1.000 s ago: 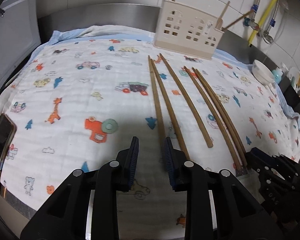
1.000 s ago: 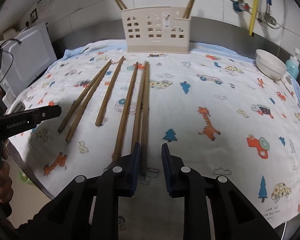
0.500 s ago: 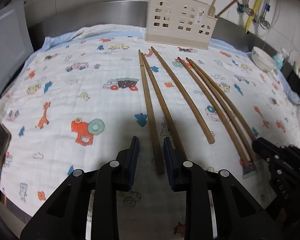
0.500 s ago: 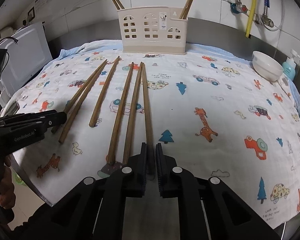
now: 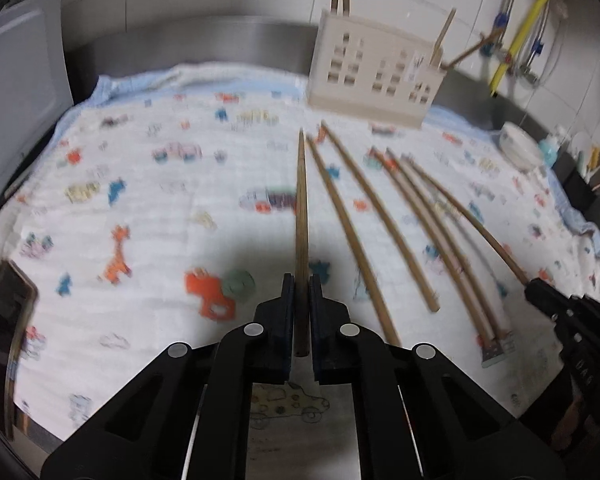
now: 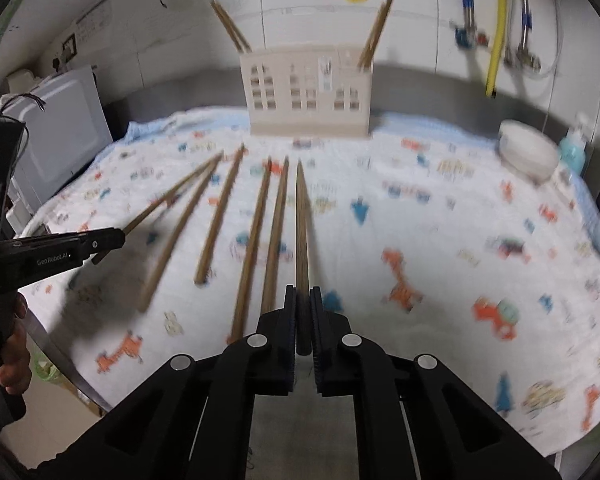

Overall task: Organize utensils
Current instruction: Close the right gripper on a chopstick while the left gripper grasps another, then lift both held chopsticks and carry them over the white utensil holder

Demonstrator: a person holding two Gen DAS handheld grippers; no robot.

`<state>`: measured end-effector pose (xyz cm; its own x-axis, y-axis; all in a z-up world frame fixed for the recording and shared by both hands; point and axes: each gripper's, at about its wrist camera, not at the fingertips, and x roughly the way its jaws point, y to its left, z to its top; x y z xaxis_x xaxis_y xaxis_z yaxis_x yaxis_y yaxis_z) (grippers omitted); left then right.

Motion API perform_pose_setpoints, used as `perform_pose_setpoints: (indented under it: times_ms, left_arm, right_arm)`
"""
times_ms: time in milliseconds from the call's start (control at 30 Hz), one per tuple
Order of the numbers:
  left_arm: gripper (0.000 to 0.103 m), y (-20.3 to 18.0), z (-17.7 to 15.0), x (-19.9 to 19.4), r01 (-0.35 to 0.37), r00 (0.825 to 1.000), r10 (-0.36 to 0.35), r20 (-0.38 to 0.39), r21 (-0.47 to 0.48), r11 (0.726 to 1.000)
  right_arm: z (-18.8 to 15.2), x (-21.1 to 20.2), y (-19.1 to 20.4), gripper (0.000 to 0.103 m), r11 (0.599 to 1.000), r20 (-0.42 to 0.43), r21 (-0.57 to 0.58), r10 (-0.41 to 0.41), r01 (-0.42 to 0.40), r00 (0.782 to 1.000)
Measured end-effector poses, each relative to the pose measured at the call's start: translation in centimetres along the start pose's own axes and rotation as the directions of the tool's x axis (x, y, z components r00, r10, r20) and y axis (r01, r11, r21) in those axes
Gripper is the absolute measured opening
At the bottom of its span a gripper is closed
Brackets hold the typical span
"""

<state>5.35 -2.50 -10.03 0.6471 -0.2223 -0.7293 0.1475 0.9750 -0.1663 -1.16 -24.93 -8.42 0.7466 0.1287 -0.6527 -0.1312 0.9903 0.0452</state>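
Note:
Several long brown chopsticks lie on a white cartoon-print cloth [image 5: 140, 208]. My left gripper [image 5: 299, 284] is shut on the leftmost chopstick [image 5: 301, 216], lifted off the cloth and pointing toward the beige holder [image 5: 374, 74]. My right gripper [image 6: 302, 296] is shut on the rightmost chopstick [image 6: 301, 220], also raised. The other chopsticks [image 6: 216, 220] stay flat between them. The holder [image 6: 308, 90] stands at the back with chopsticks upright at both ends. The right gripper also shows in the left wrist view [image 5: 540, 290], the left one in the right wrist view [image 6: 108, 240].
A white bowl [image 6: 528, 156] and a teal bottle [image 6: 574, 150] sit at the back right. A white appliance [image 6: 60, 132] stands at the left. A dark phone [image 5: 4, 312] lies at the cloth's left edge. Pipes [image 6: 496, 28] run down the tiled wall.
Both grippers closed, each on a chopstick at its own end of the row, and both chopsticks have come up off the cloth. The views are now blurred by motion.

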Motion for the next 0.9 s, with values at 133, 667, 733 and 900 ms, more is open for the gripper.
perform_pose_setpoints:
  times_ms: [133, 667, 733, 900]
  left_arm:
    - [0.006, 0.0, 1.6, -2.6, 0.020, 0.995, -0.022, 0.102, 0.027, 0.999]
    - [0.006, -1.6, 7.7, -5.0, 0.074, 0.967, -0.112, 0.227, 0.168, 0.983]
    - [0.006, -2.0, 8.7, -5.1, 0.079, 0.967, -0.121, 0.226, 0.186, 0.979]
    - [0.006, -2.7, 11.9, -5.5, 0.110, 0.962, -0.158, 0.221, 0.212, 0.971]
  right_arm:
    - [3.2, -2.5, -0.3, 0.007, 1.000, 0.097, -0.026, -0.006, 0.008, 0.995]
    - [17.1, -3.9, -1.8, 0.006, 0.990, 0.202, -0.132, 0.078, -0.052, 0.976]
    - [18.4, -4.1, -1.9, 0.006, 0.989, 0.211, -0.140, 0.078, -0.049, 0.974]
    - [22.7, -5.1, -2.6, 0.006, 0.989, 0.254, -0.142, 0.075, -0.039, 0.964]
